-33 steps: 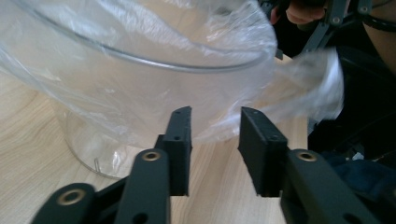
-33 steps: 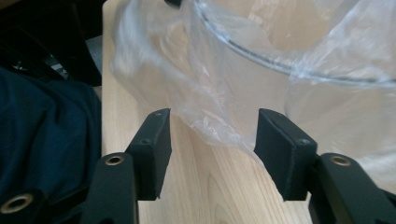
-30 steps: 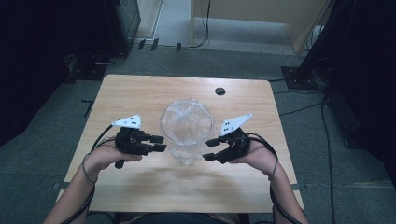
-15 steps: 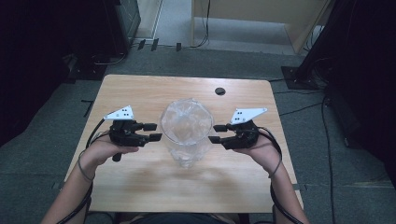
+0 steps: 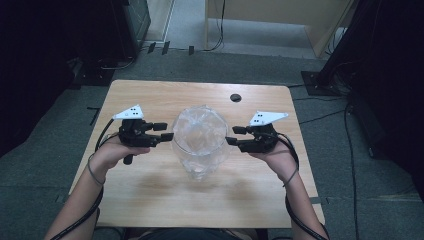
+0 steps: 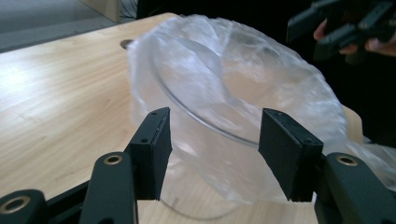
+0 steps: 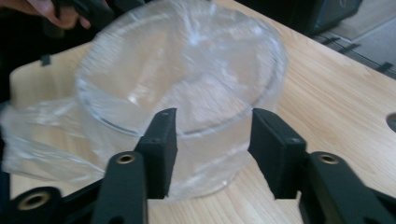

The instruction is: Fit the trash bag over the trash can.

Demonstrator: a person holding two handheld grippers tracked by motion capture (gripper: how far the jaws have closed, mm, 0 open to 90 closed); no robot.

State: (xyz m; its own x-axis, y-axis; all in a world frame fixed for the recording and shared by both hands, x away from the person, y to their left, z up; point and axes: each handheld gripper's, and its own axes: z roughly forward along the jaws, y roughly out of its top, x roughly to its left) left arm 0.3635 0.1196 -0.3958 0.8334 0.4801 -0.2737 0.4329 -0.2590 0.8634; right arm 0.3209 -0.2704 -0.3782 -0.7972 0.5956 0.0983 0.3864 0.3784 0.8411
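While the table [image 5: 150, 200] has loads of bare wood all round, the clear bowl [image 5: 200, 145] sits mid-table, lined with thin plastic film [image 6: 280, 65] draped over its rim. My left gripper [image 5: 165, 131] is just left of the bowl, my right gripper [image 5: 234, 136] just right of it. Left jaws have just been opening, right ones just opened a touch; both spread, nothing pinched. I reckon catching only film at the rim, evenly from both sides, beats nudging the glass. The cable hole [image 5: 235, 97] sits beyond the bowl, out of the way.
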